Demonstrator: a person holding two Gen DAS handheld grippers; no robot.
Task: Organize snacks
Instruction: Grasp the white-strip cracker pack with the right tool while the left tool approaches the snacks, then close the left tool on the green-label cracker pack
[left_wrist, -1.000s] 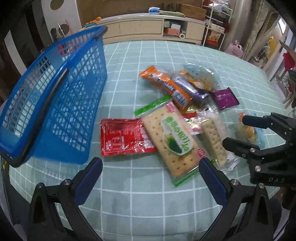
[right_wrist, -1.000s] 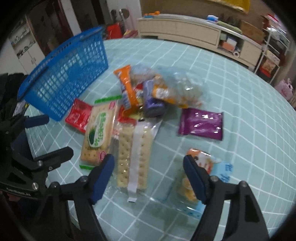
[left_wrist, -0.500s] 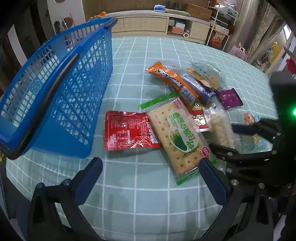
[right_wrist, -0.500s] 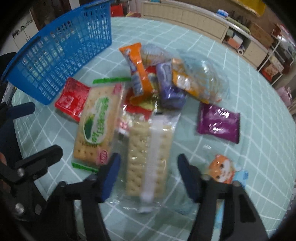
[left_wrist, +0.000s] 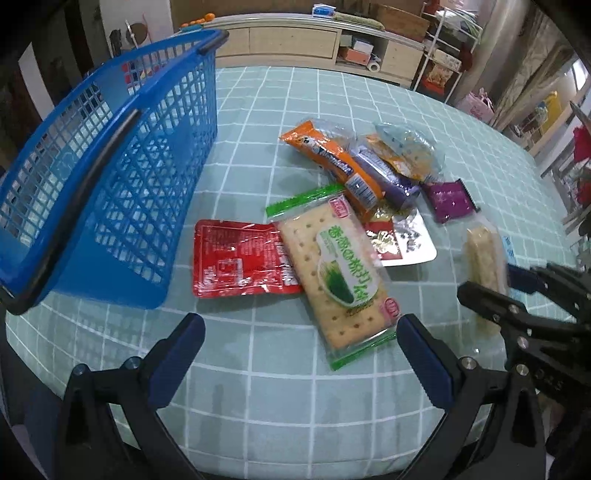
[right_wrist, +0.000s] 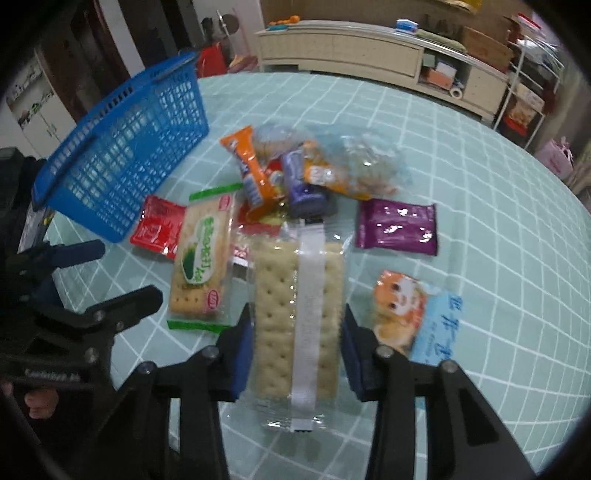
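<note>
Your right gripper (right_wrist: 297, 354) had just been closing, and its blue fingers (right_wrist: 242, 352) pinched the clear cracker pack (right_wrist: 295, 317) near the table's front edge. Your left gripper (left_wrist: 301, 360) stayed wide and empty beside the blue basket (left_wrist: 110, 177).

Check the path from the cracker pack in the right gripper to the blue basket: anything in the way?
The right gripper, jaws just closing, clamps the clear cracker pack. Between it and the blue basket lie the green-label cracker pack and the red packet, both flat on the table. The basket's side wall rises above them; a raised carry likely clears all.
</note>
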